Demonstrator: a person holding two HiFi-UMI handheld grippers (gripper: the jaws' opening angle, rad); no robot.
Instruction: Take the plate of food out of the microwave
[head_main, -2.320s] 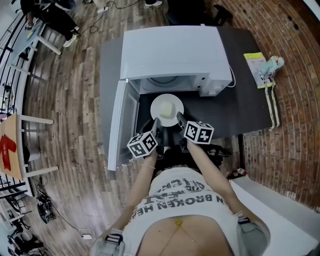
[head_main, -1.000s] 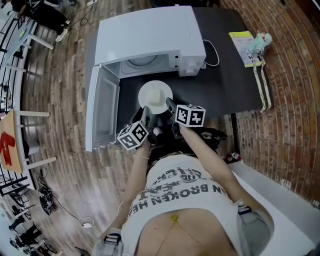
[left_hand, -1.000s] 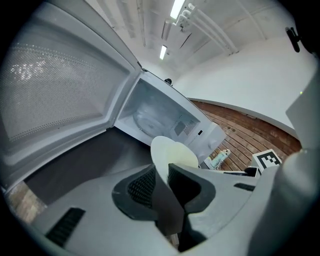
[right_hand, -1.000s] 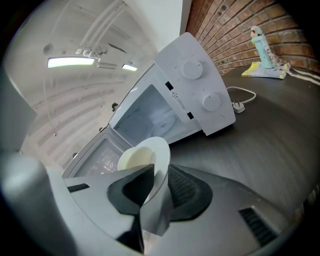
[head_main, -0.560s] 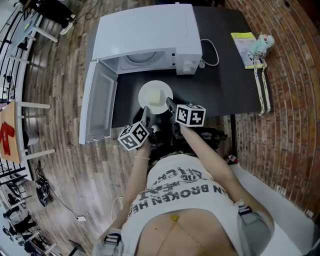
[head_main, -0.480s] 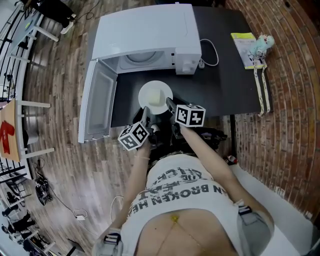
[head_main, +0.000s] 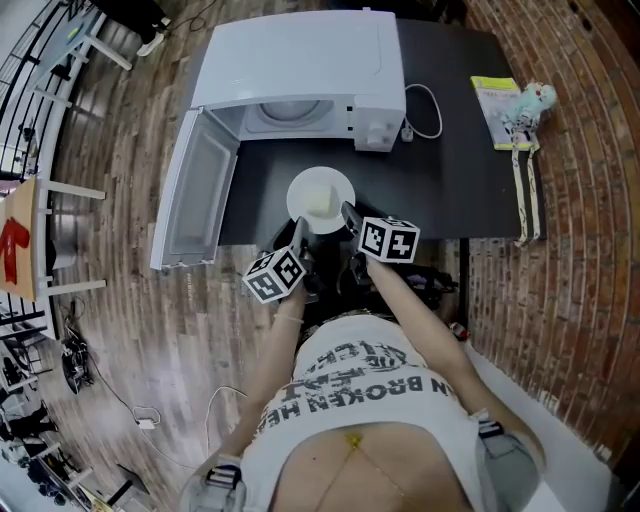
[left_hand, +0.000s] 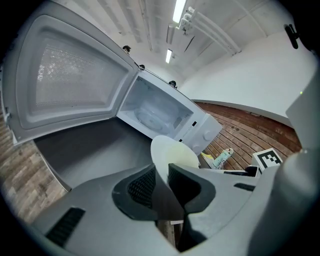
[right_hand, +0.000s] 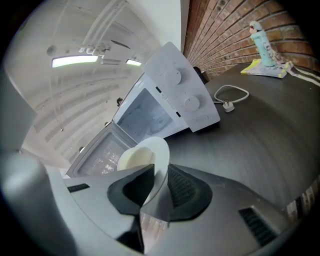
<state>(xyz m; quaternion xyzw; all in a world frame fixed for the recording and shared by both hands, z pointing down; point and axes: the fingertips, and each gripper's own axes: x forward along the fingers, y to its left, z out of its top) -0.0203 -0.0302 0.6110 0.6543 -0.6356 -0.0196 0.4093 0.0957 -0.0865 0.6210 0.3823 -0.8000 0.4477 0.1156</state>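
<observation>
A: Looking for the plate (head_main: 320, 198). Out of the microwave (head_main: 300, 70) yet?

B: Out. Sits over the dark table (head_main: 450, 170), just in front of the open cavity and apart from it. Lifted or resting, cannot tell.

A: Carrying anything?

B: Yes, the food (head_main: 322, 203), a pale block near the middle.

A: And held how?

B: From both near corners. Clamped at the near-left rim by the left gripper (head_main: 298, 233), with one pad above and one below the thin white edge. Same at the near-right rim with the right gripper (head_main: 348, 212), jaws closed on the rim, with the plate's edge wedged between the ribbed pads.

A: Level?

B: Roughly flat from the head view.

A: And the microwave itself?

B: Stands at the back of the table with its door (head_main: 195, 195) swung wide to the left.

A: Anything else on the table?

B: A white cable (head_main: 420, 105) looped just right of the microwave. Farther right, at the table's edge, a yellow booklet (head_main: 497, 100) and a small toy figure (head_main: 533, 98).
</observation>
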